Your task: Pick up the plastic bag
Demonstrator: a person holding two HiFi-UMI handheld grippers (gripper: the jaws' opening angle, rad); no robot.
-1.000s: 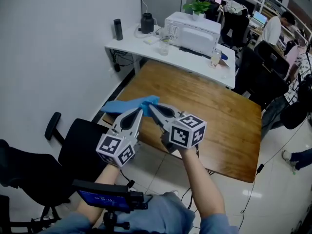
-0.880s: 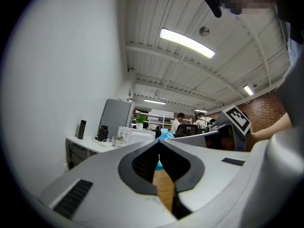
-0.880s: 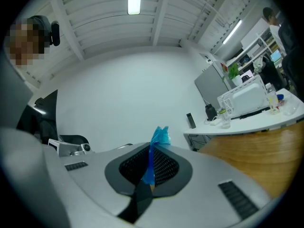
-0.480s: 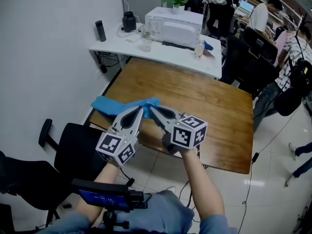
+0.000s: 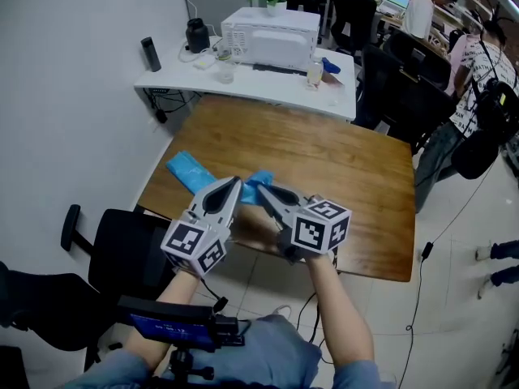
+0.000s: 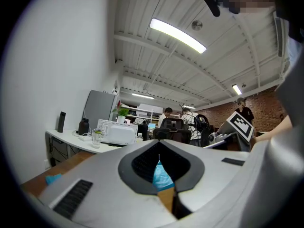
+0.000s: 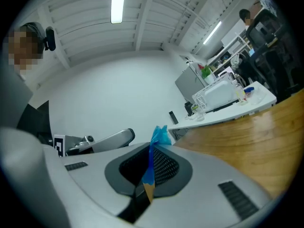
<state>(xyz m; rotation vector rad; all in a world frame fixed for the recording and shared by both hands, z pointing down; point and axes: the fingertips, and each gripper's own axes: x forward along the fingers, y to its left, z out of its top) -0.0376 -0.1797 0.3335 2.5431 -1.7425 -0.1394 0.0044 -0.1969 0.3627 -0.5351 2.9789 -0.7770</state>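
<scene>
Two grippers above a brown wooden table (image 5: pixel 349 168); right gripper (image 5: pixel 261 190) clamps one end of the crumpled blue plastic bag (image 5: pixel 188 171), long axis running leftward along the tabletop; left gripper (image 5: pixel 237 181), jaws together, nearer its free length.

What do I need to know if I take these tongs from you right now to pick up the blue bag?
Right tongs: shut on the blue plastic bag, with a bit of it poking out past the tips.
Left tongs: tips together. Blue shows in the gap behind them, but I can't tell if they pinch it.
Bag: the long end lies on the wooden table, near the edge on your side.
Done: one pinch on the bag.
Left: lift the whole bag off the table.
</scene>
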